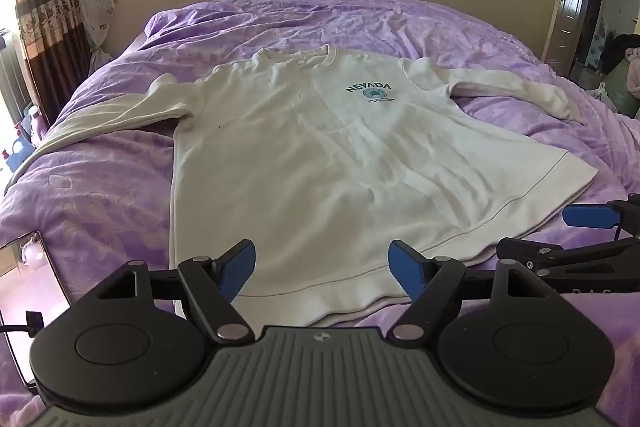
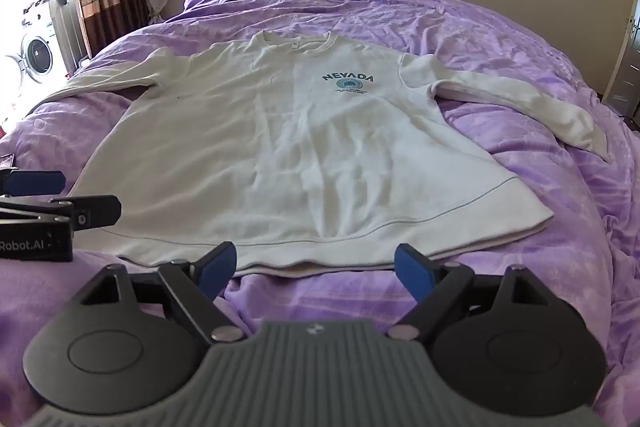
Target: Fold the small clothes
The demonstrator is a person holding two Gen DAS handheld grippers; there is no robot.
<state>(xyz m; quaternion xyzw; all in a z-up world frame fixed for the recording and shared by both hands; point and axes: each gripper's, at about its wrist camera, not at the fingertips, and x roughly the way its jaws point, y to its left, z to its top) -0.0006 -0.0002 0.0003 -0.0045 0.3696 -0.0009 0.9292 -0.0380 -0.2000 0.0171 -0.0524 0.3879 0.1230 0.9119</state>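
On the purple bed (image 1: 100, 187) lies the sweatshirt (image 1: 304, 155) — spread flat, front up, sleeves out, hem nearest both claws. Soft, limp and light by the look, so it should sag when lifted — best pinched at hem corners or shoulders. Cream-white, teal NEVADA print, faint creases. Left gripper (image 1: 322, 269) and right gripper (image 2: 314, 267) both gape wide, empty.

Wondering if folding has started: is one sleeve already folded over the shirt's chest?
No, both sleeves of the white sweatshirt lie spread outward on the purple bedspread.
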